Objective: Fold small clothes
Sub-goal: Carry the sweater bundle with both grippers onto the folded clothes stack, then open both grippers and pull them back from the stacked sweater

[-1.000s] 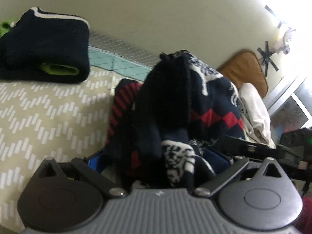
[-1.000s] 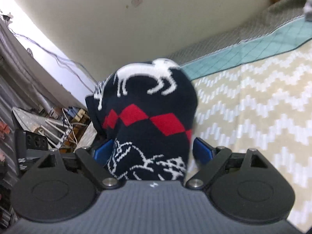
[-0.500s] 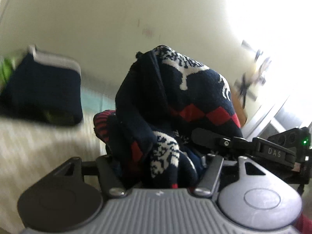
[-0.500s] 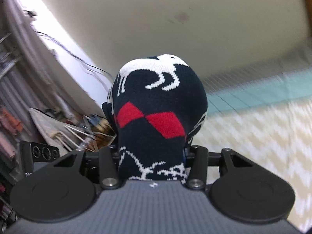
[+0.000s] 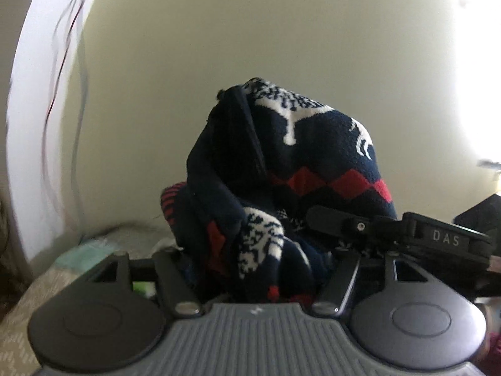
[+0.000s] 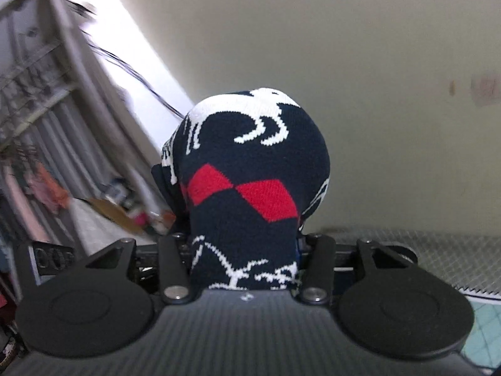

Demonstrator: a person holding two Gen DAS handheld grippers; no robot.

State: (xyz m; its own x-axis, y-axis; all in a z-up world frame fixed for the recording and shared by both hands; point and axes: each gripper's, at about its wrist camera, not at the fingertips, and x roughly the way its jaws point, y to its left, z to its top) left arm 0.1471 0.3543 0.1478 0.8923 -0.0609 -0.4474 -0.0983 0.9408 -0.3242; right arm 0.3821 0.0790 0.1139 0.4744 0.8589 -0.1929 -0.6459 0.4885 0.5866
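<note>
A plain cream wall [image 5: 219,47] fills the upper frame. Lower left, a chevron-patterned bedspread [image 5: 18,319] shows. Blurred shelving [image 6: 34,72] and dark cables [image 6: 131,72] occupy the right-wrist view's left side.

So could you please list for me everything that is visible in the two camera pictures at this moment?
sock: one bundle, dark blue with white figures and red diamonds, held up in front of both cameras.
wall: one, cream, behind the sock in both views.
bed cover: one, beige with a white zigzag pattern, low at the left of the left view.
mesh strip: one, grey, low at the right of the right view.
clutter: several blurred items, mixed colours, left of the right view.
left claw: one, black, closed on the sock.
right claw: one, black, closed on the sock.
</note>
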